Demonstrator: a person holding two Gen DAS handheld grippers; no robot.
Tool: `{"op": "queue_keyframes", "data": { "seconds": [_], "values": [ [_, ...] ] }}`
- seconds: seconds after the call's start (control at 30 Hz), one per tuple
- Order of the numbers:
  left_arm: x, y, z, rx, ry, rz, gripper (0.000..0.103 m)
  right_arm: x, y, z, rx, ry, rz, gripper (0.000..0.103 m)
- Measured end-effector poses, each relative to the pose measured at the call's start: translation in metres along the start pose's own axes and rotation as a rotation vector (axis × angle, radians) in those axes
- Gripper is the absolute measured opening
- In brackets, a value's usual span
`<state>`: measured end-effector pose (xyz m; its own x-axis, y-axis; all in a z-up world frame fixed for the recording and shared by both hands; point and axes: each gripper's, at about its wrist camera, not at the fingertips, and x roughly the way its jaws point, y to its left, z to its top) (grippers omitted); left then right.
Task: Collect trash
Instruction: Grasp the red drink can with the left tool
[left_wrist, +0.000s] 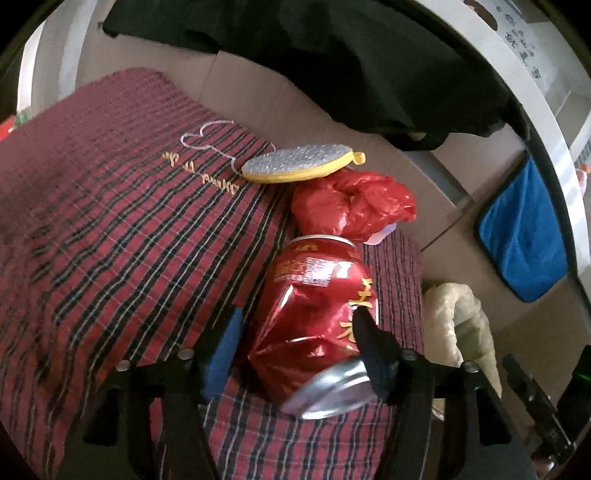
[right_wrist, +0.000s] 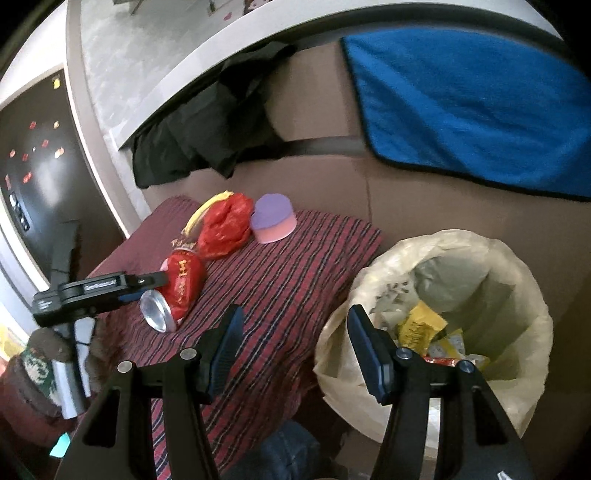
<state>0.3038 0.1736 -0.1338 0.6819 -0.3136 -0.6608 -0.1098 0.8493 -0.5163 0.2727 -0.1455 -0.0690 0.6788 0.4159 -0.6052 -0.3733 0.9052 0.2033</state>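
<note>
A red plaid cloth (right_wrist: 295, 266) covers the low surface. On it sit a round silver scrubber with a yellow rim (left_wrist: 295, 162) and a purple-and-pink sponge (right_wrist: 273, 219). Behind, a blue towel (right_wrist: 476, 107) and a black garment (right_wrist: 207, 125) lie on cardboard (right_wrist: 424, 199).

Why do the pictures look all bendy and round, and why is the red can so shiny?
Both wrist views use fisheye lenses, so straight edges curve and the corners go black. In the left wrist view, light glares off the crushed red can and the checked cloth blurs toward the edge. In the right wrist view, the blue towel looks soft and slightly smeared.
</note>
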Motion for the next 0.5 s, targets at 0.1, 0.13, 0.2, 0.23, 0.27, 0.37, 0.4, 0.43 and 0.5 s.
{"op": "queue_keyframes", "data": {
  "seconds": [0.1, 0.13, 0.2, 0.23, 0.27, 0.37, 0.4, 0.43, 0.5],
  "values": [
    [0.007, 0.002, 0.001, -0.025, 0.039, -0.061, 0.064, 0.006, 0.004, 0.000, -0.009, 0.018, -0.009, 0.056],
    [0.008, 0.001, 0.001, -0.029, 0.052, -0.081, 0.065, 0.008, 0.003, 0.001, -0.006, 0.022, -0.013, 0.056],
    [0.013, -0.002, 0.001, -0.025, 0.080, -0.114, 0.064, 0.011, 0.002, 0.003, 0.007, 0.024, -0.018, 0.056],
    [0.016, -0.002, 0.001, -0.032, 0.098, -0.129, 0.064, 0.011, 0.002, 0.004, 0.013, 0.024, -0.020, 0.056],
    [0.017, -0.002, 0.002, -0.044, 0.112, -0.139, 0.064, 0.012, 0.001, 0.005, 0.015, 0.024, -0.023, 0.056],
    [0.021, -0.004, 0.005, -0.078, 0.149, -0.173, 0.054, 0.012, 0.002, 0.006, 0.014, 0.027, -0.031, 0.056],
    [0.021, -0.007, 0.006, -0.068, 0.152, -0.165, 0.053, 0.012, 0.003, 0.006, 0.013, 0.030, -0.033, 0.056],
    [0.020, -0.010, 0.006, -0.056, 0.149, -0.166, 0.051, 0.012, 0.003, 0.006, 0.010, 0.032, -0.033, 0.056],
    [0.016, -0.015, 0.005, -0.027, 0.141, -0.188, 0.042, 0.012, 0.005, 0.005, 0.006, 0.034, -0.036, 0.056]
  ]
}}
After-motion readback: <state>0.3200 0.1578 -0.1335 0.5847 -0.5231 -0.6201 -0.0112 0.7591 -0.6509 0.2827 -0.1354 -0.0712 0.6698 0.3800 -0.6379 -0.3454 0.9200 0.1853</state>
